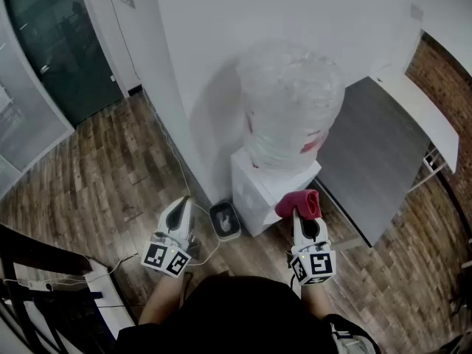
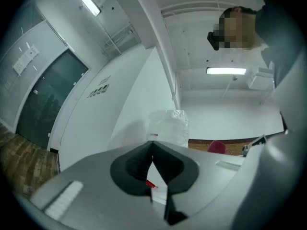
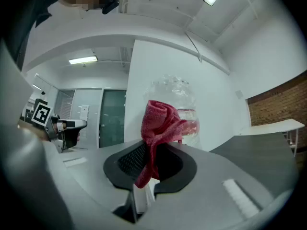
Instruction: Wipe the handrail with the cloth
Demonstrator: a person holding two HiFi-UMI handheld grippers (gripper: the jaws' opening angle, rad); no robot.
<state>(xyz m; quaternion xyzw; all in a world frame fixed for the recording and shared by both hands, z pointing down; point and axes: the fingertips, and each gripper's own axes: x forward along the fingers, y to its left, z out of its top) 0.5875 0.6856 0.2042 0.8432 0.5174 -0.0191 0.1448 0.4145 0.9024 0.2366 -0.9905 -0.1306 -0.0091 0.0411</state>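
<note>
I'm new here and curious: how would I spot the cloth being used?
Find the white box against the wall, topped with a plastic-wrapped bundle. Just in front, the right gripper pinches the cloth: bunched deep-pink fabric among white and grey things.

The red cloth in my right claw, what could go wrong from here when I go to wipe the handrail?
1. The cloth is pinched by only a thin fold in the right claw, with most of it bunched above; rubbing may pull it out.
2. A white cable trails over the floor by the left claw; it could snag a foot.
3. The wrapped bottle stands close ahead; a swing might knock it.
</note>
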